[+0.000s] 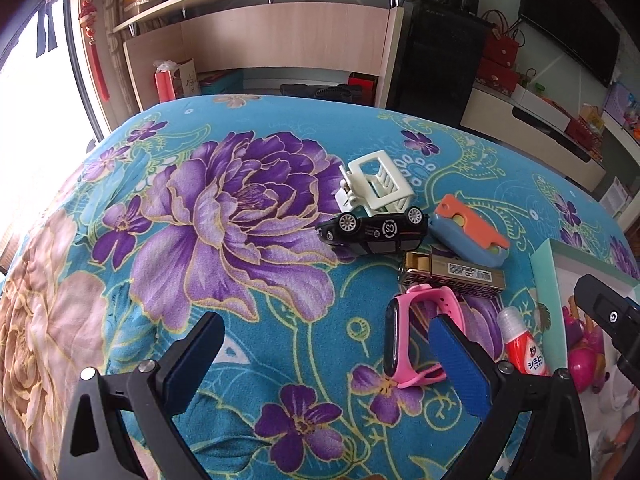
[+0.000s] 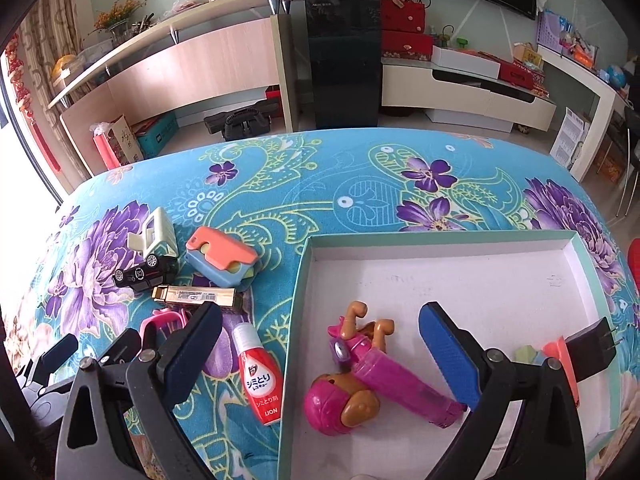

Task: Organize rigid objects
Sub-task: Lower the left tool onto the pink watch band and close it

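A pink watch [image 1: 416, 338] lies on the floral blanket just by my left gripper's right finger [image 1: 460, 364]. My left gripper [image 1: 324, 356] is open and empty above the blanket. Beyond lie a black toy car [image 1: 372, 232], a white toy frame [image 1: 378, 188], an orange-blue case [image 1: 468, 228], a gold lighter [image 1: 452, 274] and a red-white bottle [image 1: 520, 344]. My right gripper [image 2: 320, 352] is open and empty over the near left part of the white tray [image 2: 440, 264]. A pink toy figure [image 2: 372, 368] lies in the tray between the fingers. The bottle [image 2: 260, 376] lies left of the tray.
A black plug [image 2: 592, 348] and small coloured pieces [image 2: 532, 356] sit in the tray's right part. Behind the bed stand a wooden shelf unit [image 2: 192, 68], a black cabinet [image 2: 344, 56] and a low TV stand [image 2: 468, 92].
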